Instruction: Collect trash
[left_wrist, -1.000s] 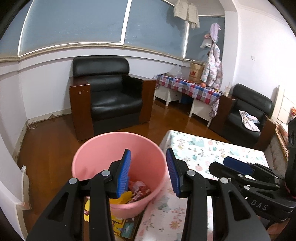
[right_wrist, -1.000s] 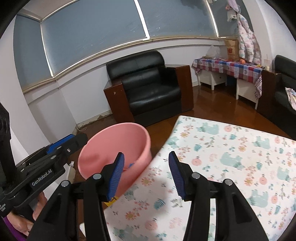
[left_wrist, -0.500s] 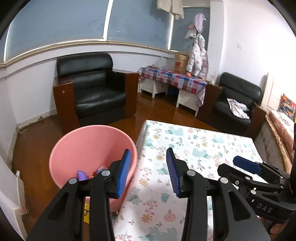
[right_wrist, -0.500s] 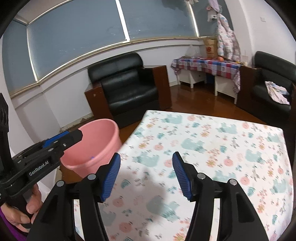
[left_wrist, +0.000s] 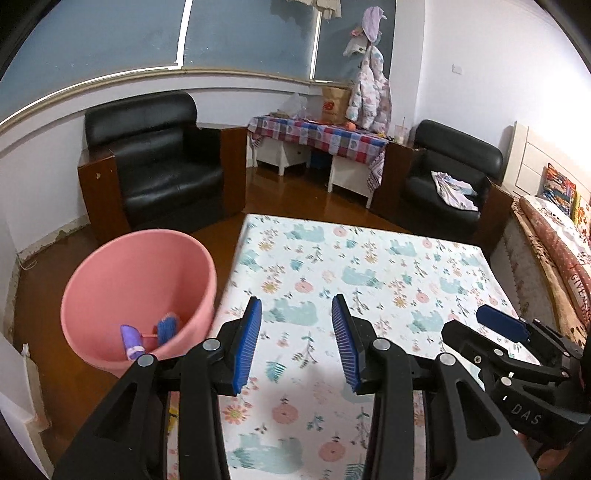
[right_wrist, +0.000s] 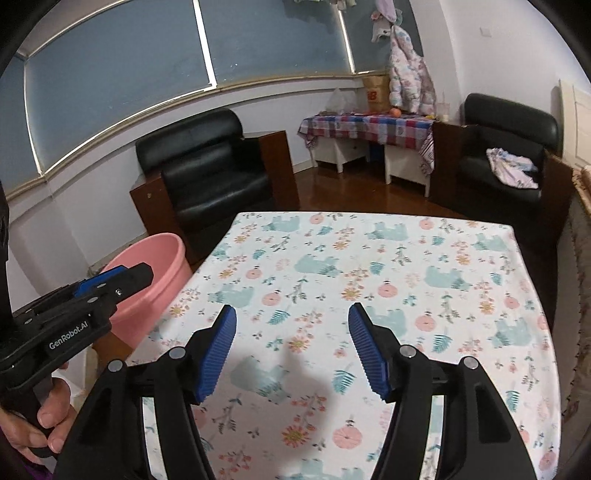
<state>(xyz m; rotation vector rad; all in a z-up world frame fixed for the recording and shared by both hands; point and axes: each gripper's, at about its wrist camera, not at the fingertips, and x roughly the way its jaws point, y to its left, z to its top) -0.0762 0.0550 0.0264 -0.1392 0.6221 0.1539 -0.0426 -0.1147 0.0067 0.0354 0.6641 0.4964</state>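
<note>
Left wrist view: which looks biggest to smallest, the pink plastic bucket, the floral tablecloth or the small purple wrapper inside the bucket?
1. Floral tablecloth, by far the largest.
2. Pink plastic bucket.
3. Small purple wrapper, tiny at the bucket's bottom.
Fisheye nearness swells the cloth, but the order is plain.

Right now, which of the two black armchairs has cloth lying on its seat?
The right-hand armchair, beside the checked-cloth side table; crumpled cloth lies on it. The armchair behind the pink bucket is bare.

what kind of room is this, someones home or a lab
Most likely a lived-in home sitting room: black leather armchairs, a jacket hung by the window, and a table under a floral cloth with a pink bin beside it.
</note>
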